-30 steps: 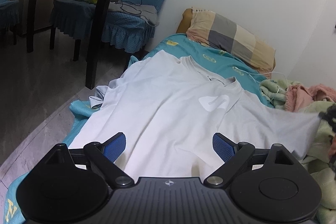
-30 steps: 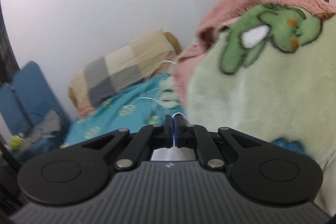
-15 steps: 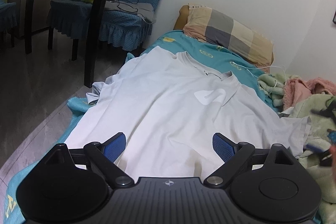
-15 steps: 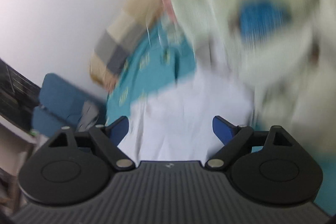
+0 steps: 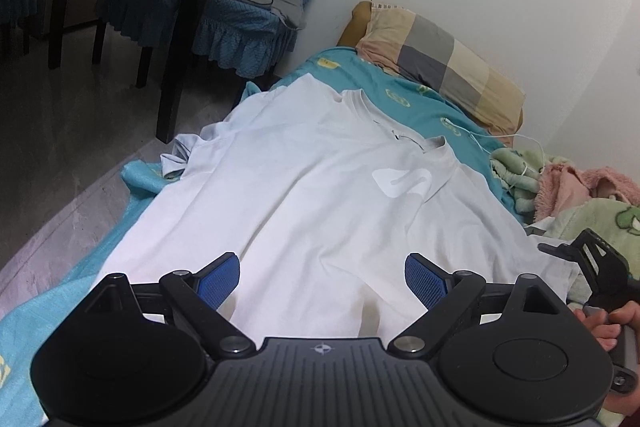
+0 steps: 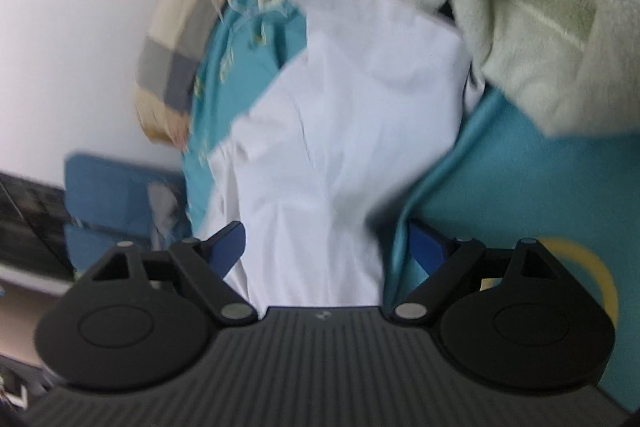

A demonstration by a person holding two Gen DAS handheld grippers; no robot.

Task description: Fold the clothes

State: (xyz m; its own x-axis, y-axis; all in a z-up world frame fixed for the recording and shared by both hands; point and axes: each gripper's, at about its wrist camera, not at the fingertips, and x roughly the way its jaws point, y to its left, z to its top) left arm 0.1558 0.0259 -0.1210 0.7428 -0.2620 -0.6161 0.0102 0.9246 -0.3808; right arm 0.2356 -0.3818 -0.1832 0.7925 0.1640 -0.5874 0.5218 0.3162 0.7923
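Note:
A white T-shirt (image 5: 304, 195) lies spread face up on a teal bed sheet (image 5: 404, 99), collar toward the pillow. My left gripper (image 5: 322, 277) is open and empty, hovering over the shirt's lower part. My right gripper (image 6: 324, 247) is open and empty over the shirt's right sleeve (image 6: 352, 99), near the shirt's edge. The right gripper also shows in the left wrist view (image 5: 596, 259), held at the shirt's right side.
A checked pillow (image 5: 440, 59) lies at the head of the bed by the white wall. A pale green fleece blanket (image 6: 540, 7) and a pink one (image 5: 576, 183) are bunched on the right, partly on the sleeve. Blue-covered chairs (image 5: 248, 11) and a table leg (image 5: 188, 27) stand left.
My right gripper opened and let go of the sleeve, then tipped down over the shirt. The sleeve now lies flat. My left gripper shifted only slightly.

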